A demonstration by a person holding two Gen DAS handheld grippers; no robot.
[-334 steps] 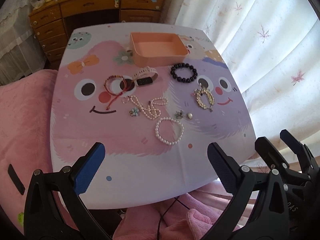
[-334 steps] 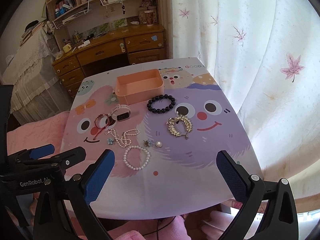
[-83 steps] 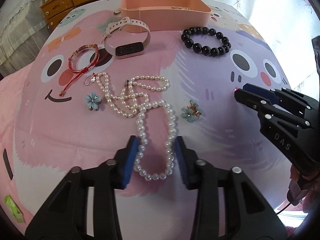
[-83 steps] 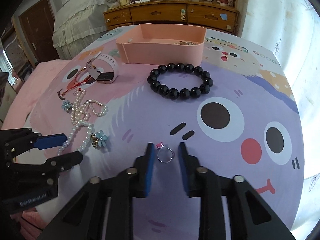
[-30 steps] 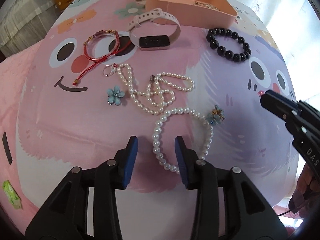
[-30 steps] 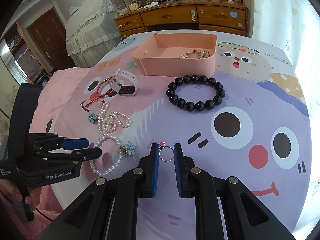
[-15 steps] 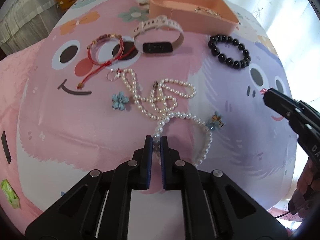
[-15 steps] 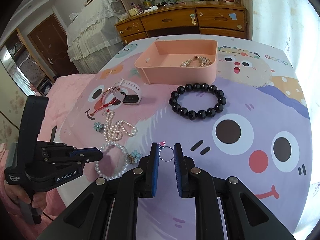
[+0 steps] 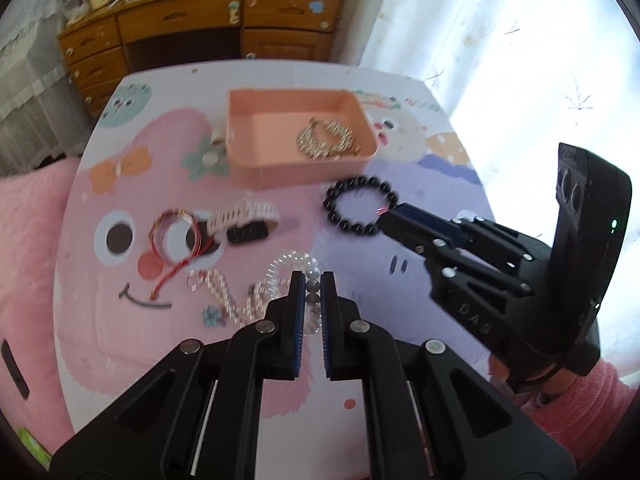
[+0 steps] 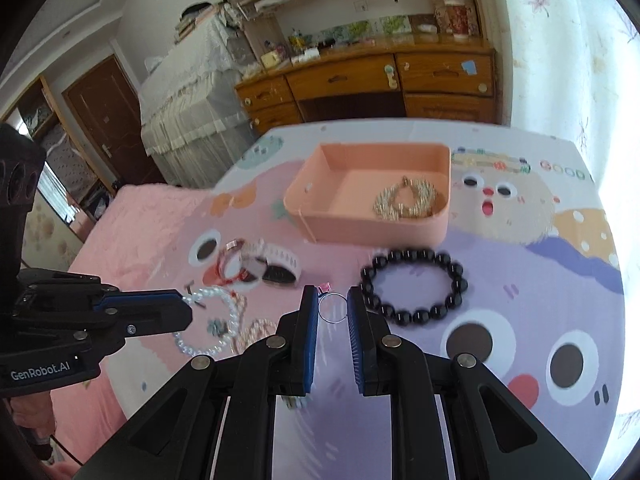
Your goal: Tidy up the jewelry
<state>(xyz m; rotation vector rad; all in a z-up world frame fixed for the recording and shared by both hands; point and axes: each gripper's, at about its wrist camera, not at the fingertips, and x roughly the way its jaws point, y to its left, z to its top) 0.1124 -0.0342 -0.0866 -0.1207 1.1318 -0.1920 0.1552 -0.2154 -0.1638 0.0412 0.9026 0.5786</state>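
My left gripper (image 9: 312, 282) is shut on the pearl bracelet (image 9: 294, 264), lifted off the table; the bracelet hangs from it in the right wrist view (image 10: 208, 320). My right gripper (image 10: 333, 300) is shut on a thin silver ring (image 10: 332, 309) with a pink stone, held above the table near the black bead bracelet (image 10: 414, 282). The pink tray (image 10: 320, 216) stands at the back of the table with a gold brooch (image 10: 408, 200) inside. A pearl necklace (image 9: 224, 296), a blue flower piece (image 9: 212, 316), a red cord bracelet (image 9: 176, 236) and a white watch (image 9: 244, 222) lie on the table.
The low table (image 9: 280, 408) has a cartoon face cover. A pink blanket (image 9: 28, 240) lies to the left. A wooden dresser (image 10: 360, 80) stands behind the table, and a white curtain (image 9: 520, 40) hangs to the right.
My left gripper has risen with the pearl bracelet, lifting it off the table. Both grippers have moved up and toward the tray. The right gripper still holds the ring.
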